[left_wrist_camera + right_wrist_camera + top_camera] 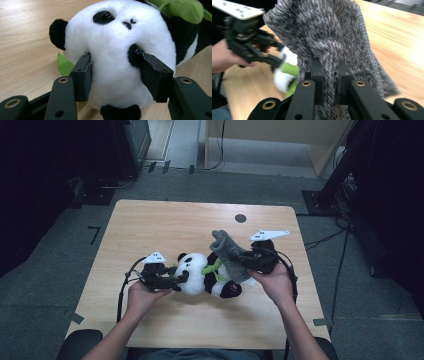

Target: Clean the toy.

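The table [150, 227] is pale wood with rounded corners, and a small dark disc [240, 218] lies near its far edge, right of the middle. The work goes on toward the near edge, about midway between the left and right edges.

The panda [202, 274] lies there on its side, its white head toward the left edge and its black-and-white body toward the right. In the left gripper view its face is turned up at the camera, one black ear to the left and one at the bottom, with a green leaf [63, 65] poking out from behind the head onto the wood.

The cloth [231, 256], grey and shaggy, hangs over the panda's body, its upper end raised above the table toward the far side. In the right gripper view it rises as a thick folded bunch.

The left gripper [176, 279] is held low, just left of the panda; its jaws are clamped on the head, pads pressed into the white plush on either side of the face.

The right gripper [329, 77], at the panda's right, has its jaws pinched tight on a fold of the cloth.
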Demonstrator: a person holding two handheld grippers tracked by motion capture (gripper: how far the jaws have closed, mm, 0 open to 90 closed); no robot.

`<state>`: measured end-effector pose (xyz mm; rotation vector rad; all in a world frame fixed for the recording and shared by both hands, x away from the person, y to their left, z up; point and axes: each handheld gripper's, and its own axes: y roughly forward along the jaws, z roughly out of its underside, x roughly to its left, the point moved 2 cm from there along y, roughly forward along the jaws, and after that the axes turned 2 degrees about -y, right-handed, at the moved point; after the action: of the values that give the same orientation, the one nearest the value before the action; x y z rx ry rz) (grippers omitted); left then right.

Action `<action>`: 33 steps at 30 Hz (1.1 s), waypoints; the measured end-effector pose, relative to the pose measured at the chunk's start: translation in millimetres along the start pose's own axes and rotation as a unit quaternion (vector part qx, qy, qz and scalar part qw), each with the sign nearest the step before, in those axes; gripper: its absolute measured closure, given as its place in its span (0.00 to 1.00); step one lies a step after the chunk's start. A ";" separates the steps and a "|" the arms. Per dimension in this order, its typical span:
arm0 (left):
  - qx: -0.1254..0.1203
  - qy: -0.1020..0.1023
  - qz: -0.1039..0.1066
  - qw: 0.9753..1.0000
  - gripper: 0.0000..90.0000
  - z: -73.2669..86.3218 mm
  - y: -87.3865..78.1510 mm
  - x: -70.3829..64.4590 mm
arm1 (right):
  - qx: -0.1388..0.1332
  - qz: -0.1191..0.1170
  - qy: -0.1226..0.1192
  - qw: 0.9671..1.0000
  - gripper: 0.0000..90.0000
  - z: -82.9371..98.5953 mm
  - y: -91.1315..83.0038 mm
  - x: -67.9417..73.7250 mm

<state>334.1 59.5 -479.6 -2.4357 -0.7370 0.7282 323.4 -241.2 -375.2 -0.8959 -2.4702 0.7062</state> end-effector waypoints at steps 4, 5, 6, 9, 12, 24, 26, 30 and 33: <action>-0.003 0.005 -0.002 1.000 0.50 0.3 -0.2 -0.8 | 0.011 -0.030 -0.023 0.999 0.90 -15.1 15.7 23.8; -0.006 0.007 -0.004 1.000 0.49 0.8 -0.2 -0.9 | 0.013 -0.035 -0.027 0.999 0.90 -17.9 19.5 28.0; -0.007 0.008 -0.004 1.000 0.49 1.0 -0.1 -0.9 | 0.021 -0.044 -0.032 0.998 0.90 -22.3 26.8 34.6; -0.010 0.008 -0.004 1.000 0.49 1.3 -0.2 -0.6 | 0.043 -0.052 -0.052 0.996 0.90 -29.8 47.5 49.2; -0.011 0.004 -0.001 1.000 0.49 1.3 -0.5 0.2 | 0.074 -0.054 -0.063 0.994 0.90 -29.7 70.1 57.6; -0.016 -0.010 0.016 1.000 0.31 1.3 -0.6 1.8 | 0.119 -0.038 -0.058 0.991 0.91 -22.0 111.6 39.8; -0.007 -0.004 0.015 1.000 0.24 2.9 2.8 -0.2 | 0.120 -0.047 -0.046 0.991 0.91 -23.8 113.3 35.0; -0.016 0.008 0.007 1.000 0.15 10.5 10.7 -3.7 | 0.122 -0.051 -0.036 0.991 0.91 -27.9 116.1 27.7; -0.033 0.010 0.005 0.999 0.11 13.6 15.4 -3.8 | 0.126 -0.055 -0.025 0.990 0.91 -30.4 118.2 24.2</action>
<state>328.5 49.8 -497.3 -2.5033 -0.7527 0.6916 377.6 -136.7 -415.5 -0.6506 -2.3832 0.9846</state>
